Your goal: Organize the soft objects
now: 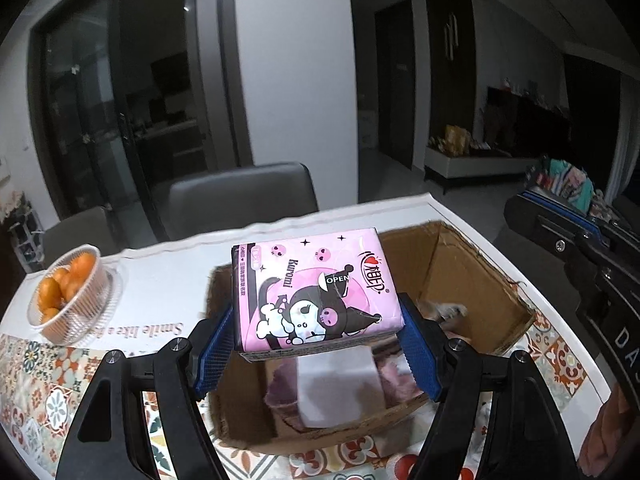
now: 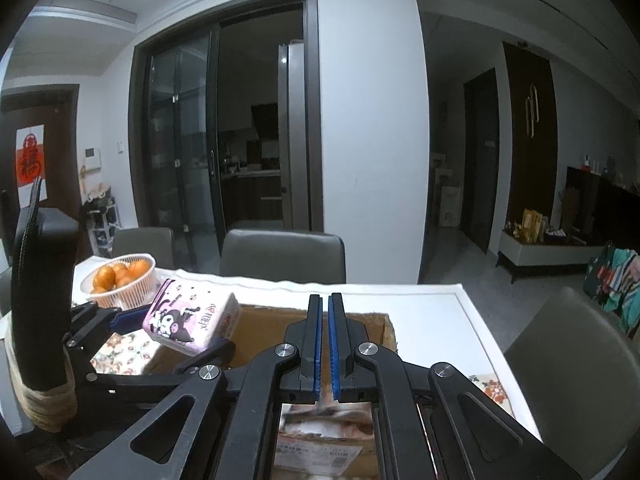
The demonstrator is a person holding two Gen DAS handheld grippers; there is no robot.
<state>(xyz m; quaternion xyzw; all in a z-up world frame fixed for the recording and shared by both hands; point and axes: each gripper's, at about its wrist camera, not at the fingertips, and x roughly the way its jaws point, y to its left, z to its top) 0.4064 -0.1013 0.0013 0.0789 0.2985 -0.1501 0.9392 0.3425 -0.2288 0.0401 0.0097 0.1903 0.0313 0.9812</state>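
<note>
The left gripper (image 1: pixel 316 340) clamps a pink tissue pack (image 1: pixel 316 292) between its blue fingers (image 1: pixel 216 344), holding it in the air over the open cardboard box (image 1: pixel 468 280) at the centre of the left wrist view. The pack sits level, its printed face up, squeezed at its near end on both short sides. Below it, inside the box, lie a white folded cloth (image 1: pixel 336 384) and something pinkish and fluffy.

The step in hand looks like dropping the pack into the box. To do it well, the pack should come straight down until it rests on the things already inside, and only then should the fingers spread; letting go from this height could tip it onto the box wall or flap. A soft pack dents easily, so the squeeze needs no more force than it has.

The right gripper (image 2: pixel 324 344) points over the same box from the near side, its fingers almost together with a thin gap and nothing between them. In its view the pack appears at centre left, the left gripper reaching in from the left edge. A bowl of oranges (image 1: pixel 68 296) stands on the table (image 1: pixel 168 292) at the left, well apart from the box.
</note>
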